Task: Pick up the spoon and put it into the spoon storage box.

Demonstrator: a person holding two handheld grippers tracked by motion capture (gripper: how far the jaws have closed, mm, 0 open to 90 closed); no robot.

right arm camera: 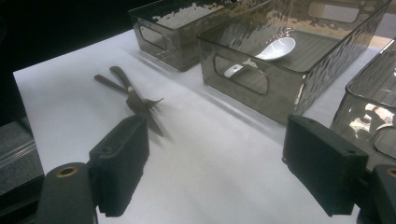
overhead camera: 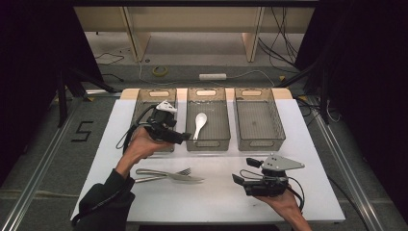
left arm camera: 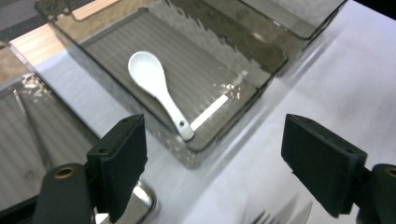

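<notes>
A white ceramic spoon [overhead camera: 199, 124] lies in the middle grey bin [overhead camera: 208, 145], bowl toward the back. The left gripper view has the spoon [left arm camera: 156, 88] just ahead of the open jaws. My left gripper [overhead camera: 180, 137] hangs open and empty over the front right corner of the left bin [overhead camera: 143, 100], pointing toward the middle bin. A metal fork [overhead camera: 182, 172] and knife [overhead camera: 188, 178] lie crossed on the white table [overhead camera: 216, 202], front left. My right gripper [overhead camera: 244, 171] stands open and empty low at the front right, aimed left toward the fork [right arm camera: 140, 100].
An empty third bin [overhead camera: 260, 143] stands at the back right. The three bins form a row along the table's far edge. Beyond the table are floor cables, a roll of tape [overhead camera: 160, 70] and a power strip [overhead camera: 212, 76]. Dark curtains flank both sides.
</notes>
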